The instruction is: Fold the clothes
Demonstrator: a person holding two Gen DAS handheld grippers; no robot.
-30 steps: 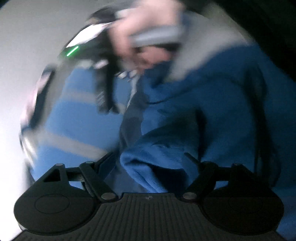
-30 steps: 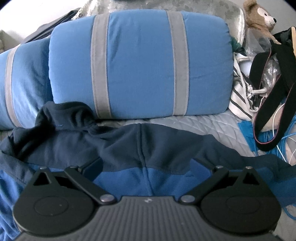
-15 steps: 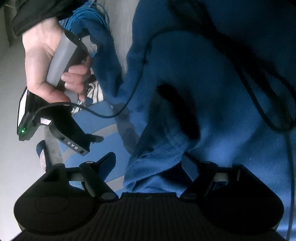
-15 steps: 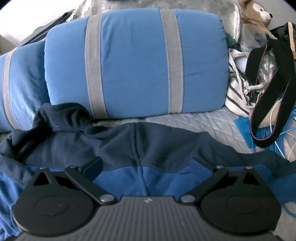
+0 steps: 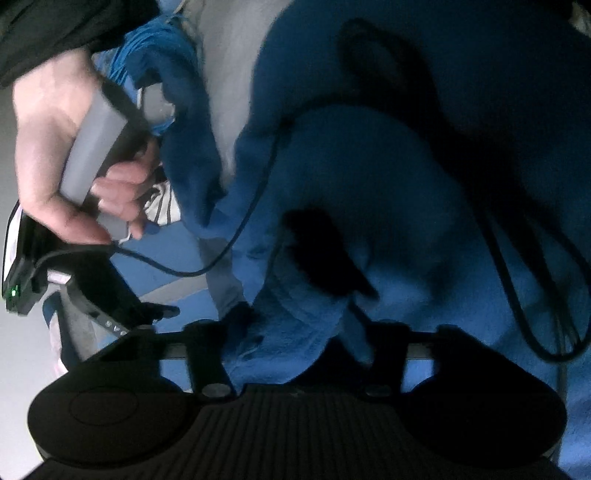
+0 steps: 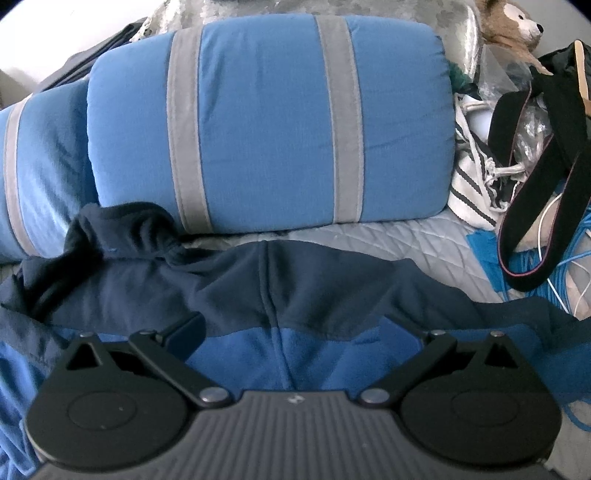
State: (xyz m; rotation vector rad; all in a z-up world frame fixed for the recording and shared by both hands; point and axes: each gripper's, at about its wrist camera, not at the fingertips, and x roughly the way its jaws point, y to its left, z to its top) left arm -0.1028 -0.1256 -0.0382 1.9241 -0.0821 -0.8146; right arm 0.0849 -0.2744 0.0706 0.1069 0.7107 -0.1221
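Left gripper (image 5: 295, 332) jaws just closing on a bunched fold of the blue fleece (image 5: 369, 184); fingertips buried, dark. Right gripper (image 6: 295, 328) spread wide over fleece on the bed (image 6: 369, 236), tips partly hidden.

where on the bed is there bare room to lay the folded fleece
Bare quilt runs between the striped blue pillow and the fleece, widest toward the black strap. Beyond it the corner is crowded: blue cable, striped bag, teddy bear.

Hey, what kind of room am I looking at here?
Likely a bedroom: a blue fleece jacket lies on a quilted grey bedspread against blue striped pillows, with a teddy bear behind.
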